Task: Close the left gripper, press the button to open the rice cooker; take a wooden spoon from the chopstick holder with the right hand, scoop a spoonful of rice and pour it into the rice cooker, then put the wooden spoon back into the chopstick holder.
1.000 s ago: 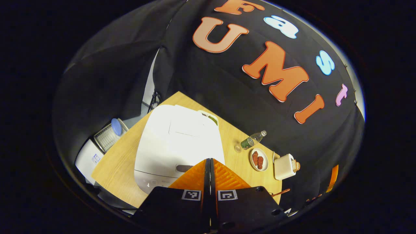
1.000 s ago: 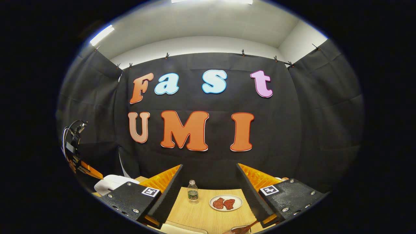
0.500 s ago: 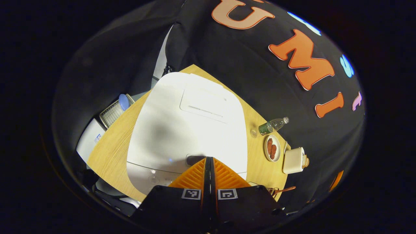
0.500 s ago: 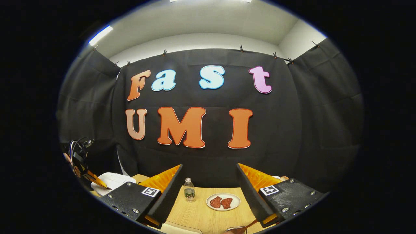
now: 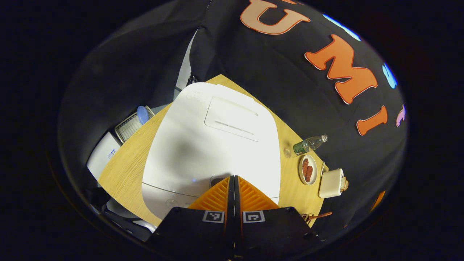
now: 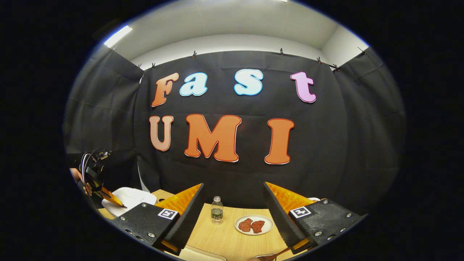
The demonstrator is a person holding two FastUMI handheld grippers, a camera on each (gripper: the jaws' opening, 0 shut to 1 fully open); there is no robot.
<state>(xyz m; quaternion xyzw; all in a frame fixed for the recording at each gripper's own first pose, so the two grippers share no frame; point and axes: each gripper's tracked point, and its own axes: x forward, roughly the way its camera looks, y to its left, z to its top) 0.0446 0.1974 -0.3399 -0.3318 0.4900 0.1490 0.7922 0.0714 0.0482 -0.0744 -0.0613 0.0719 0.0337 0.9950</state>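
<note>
Rice cooker (image 5: 214,145) lid down; closed left hand-held gripper (image 5: 233,178) tips at its button (image 5: 216,179). Right hand-held gripper (image 6: 232,192) open, empty.

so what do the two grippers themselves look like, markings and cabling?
Left gripper: black blocks, each with a square black-and-white tag, carrying ribbed wedge fingers. Right gripper: the same black textured blocks with silver screws, one tag each. In the right gripper view, looped cables sit on top of the left gripper.
</note>
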